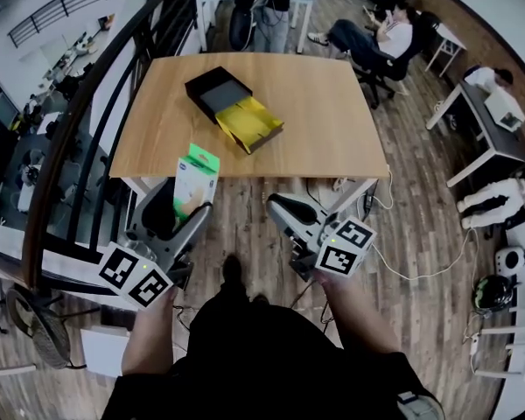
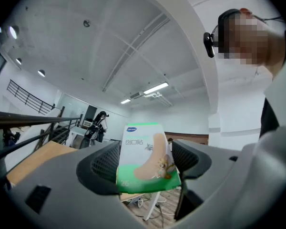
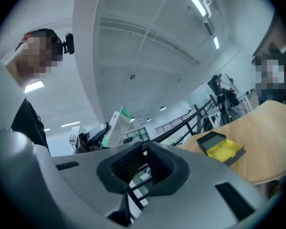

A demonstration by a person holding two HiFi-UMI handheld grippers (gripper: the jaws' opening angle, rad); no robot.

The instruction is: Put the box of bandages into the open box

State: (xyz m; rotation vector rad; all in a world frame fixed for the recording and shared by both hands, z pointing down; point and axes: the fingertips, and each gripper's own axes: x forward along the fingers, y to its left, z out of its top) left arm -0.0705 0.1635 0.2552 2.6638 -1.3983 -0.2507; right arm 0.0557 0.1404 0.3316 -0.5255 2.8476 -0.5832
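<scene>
Carrying step: left gripper (image 1: 182, 215) is clamping the box of bandages (image 1: 197, 175), right gripper (image 1: 284, 206) is idling closed, empty; next, a reach over the open box (image 1: 236, 110)

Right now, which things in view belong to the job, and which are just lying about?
Job:
bandage box, clamped in the left tool
open box with a yellow tray, on the table

Not in use:
right tool, shut on nothing
floor fan
grey desk
</scene>
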